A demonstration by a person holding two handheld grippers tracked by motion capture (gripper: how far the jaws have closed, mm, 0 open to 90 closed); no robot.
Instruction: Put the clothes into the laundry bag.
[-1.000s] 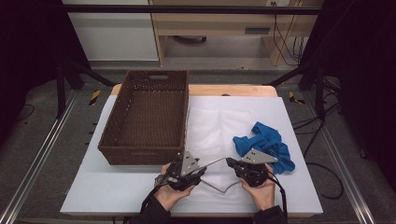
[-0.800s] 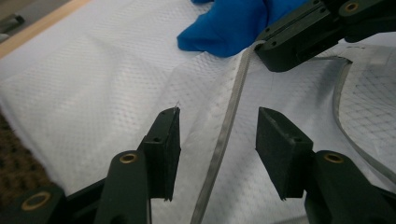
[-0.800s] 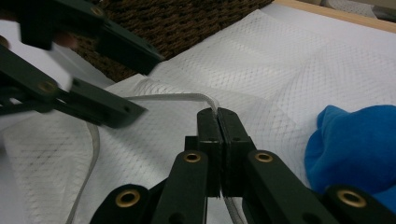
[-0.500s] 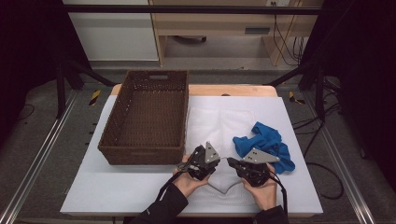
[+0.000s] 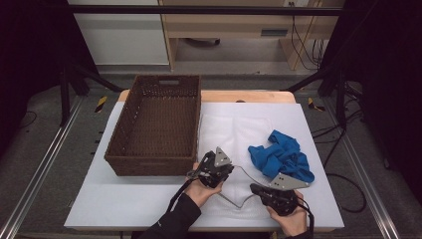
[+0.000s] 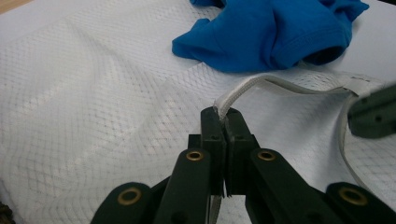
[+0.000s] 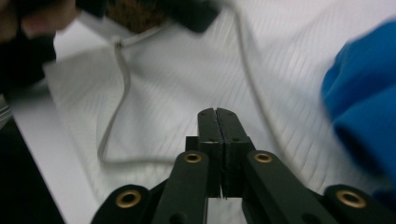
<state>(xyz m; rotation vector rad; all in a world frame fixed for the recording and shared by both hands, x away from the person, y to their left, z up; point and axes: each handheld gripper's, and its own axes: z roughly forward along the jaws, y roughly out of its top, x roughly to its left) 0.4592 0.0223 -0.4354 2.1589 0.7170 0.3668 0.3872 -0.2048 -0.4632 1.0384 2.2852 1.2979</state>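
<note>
While the wicker basket (image 5: 154, 127) sits bare — left gripper (image 6: 223, 116) pinches the mesh bag's rim (image 6: 252, 86).

White mesh bag (image 5: 234, 134), blue cloth (image 5: 281, 157), brown wicker basket (image 5: 154, 162), black claws.

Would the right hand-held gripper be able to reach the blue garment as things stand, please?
Probably yes: the blue garment lies just beyond the right hand-held gripper, nothing between them, though its jaws are shut.

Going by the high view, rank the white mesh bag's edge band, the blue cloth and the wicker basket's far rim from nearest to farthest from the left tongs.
1. The white edge band, pinched in the left tongs.
2. The blue cloth, to their right on the table.
3. The basket's far rim, up and left at the table's back.
</note>
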